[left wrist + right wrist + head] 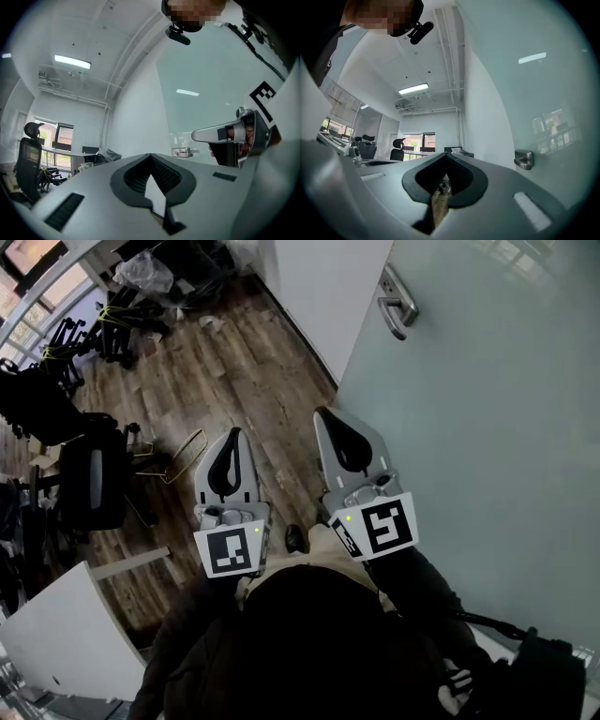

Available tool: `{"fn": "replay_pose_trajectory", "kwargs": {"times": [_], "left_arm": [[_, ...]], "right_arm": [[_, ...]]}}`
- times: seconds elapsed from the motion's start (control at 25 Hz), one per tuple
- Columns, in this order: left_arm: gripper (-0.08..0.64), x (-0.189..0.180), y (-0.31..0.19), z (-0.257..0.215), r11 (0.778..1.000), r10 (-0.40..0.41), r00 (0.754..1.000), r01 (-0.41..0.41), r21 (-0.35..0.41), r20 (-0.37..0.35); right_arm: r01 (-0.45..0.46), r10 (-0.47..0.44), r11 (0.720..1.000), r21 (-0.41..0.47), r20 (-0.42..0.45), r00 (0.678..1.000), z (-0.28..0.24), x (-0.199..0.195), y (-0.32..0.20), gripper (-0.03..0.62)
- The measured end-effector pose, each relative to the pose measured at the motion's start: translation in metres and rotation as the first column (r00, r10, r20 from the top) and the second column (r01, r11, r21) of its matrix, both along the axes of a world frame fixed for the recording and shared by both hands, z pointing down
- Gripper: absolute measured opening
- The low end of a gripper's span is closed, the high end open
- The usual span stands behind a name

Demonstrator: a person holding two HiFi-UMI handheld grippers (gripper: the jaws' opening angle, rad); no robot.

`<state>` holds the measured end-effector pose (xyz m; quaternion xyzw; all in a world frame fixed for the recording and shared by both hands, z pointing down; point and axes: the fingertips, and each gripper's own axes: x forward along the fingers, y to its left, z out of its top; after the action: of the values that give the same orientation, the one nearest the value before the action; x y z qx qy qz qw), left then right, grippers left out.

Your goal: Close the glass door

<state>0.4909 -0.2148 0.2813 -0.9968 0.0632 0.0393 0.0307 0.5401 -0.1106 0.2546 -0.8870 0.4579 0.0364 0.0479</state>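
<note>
The frosted glass door (487, 427) fills the right side of the head view, and its metal lever handle (398, 306) sits high up near the door's edge. My right gripper (322, 414) is shut and empty, its tip close beside the door's edge and well below the handle. To its left, my left gripper (233, 433) hangs over the wooden floor, also shut on nothing. In the right gripper view the handle (524, 159) shows to the right of the closed jaws, on the glass door (543, 93). The left gripper view shows the handle (182, 152) further off.
Black office chairs (89, 474) stand at the left on the wooden floor (244, 371). A brass wire frame (183, 454) lies near them. A white tabletop (66, 634) is at the lower left. A white wall (319, 287) runs beyond the door.
</note>
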Motion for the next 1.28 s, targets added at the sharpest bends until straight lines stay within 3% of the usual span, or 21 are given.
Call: {"fn": "replay_pose_trajectory", "kwargs": {"times": [0.08, 0.24, 0.4, 0.6, 0.8, 1.0, 1.12, 1.28], "left_arm": [[-0.003, 0.011, -0.009, -0.008, 0.999, 0.033, 0.999, -0.033, -0.008, -0.013], [-0.004, 0.084, 0.001, 0.009, 0.997, 0.075, 0.997, -0.075, -0.008, -0.021], [-0.005, 0.123, 0.001, 0.010, 0.991, 0.131, 0.991, -0.131, 0.019, -0.002], [-0.005, 0.169, -0.008, 0.002, 0.982, 0.187, 0.982, -0.187, 0.033, -0.002], [-0.004, 0.226, 0.009, 0.003, 0.965, 0.259, 0.966, -0.259, 0.032, -0.001], [-0.005, 0.286, 0.027, -0.002, 0.955, 0.295, 0.955, -0.294, 0.025, -0.017], [-0.005, 0.306, 0.034, -0.009, 0.947, 0.321, 0.946, -0.320, 0.034, -0.043], [-0.003, 0.305, 0.029, -0.015, 0.933, 0.360, 0.931, -0.361, 0.005, -0.065]], "right_arm": [[-0.037, 0.037, 0.999, -0.006, -0.008, 0.999, -0.007, 0.006, -0.007, 0.002], [-0.074, 0.074, 0.997, -0.010, -0.005, 0.997, 0.017, 0.070, 0.004, 0.002], [-0.094, 0.094, 0.995, -0.030, -0.005, 0.996, 0.018, 0.099, -0.001, 0.002], [-0.130, 0.127, 0.991, -0.041, -0.066, 0.990, -0.013, 0.131, -0.015, 0.002], [-0.204, 0.197, 0.977, -0.064, -0.102, 0.975, -0.025, 0.178, 0.005, 0.002], [-0.251, 0.246, 0.966, -0.058, -0.084, 0.966, -0.022, 0.239, 0.031, 0.002], [-0.278, 0.272, 0.958, -0.065, -0.083, 0.959, -0.022, 0.257, 0.034, 0.002], [-0.316, 0.305, 0.944, -0.099, -0.110, 0.946, -0.020, 0.249, 0.023, 0.003]]}}
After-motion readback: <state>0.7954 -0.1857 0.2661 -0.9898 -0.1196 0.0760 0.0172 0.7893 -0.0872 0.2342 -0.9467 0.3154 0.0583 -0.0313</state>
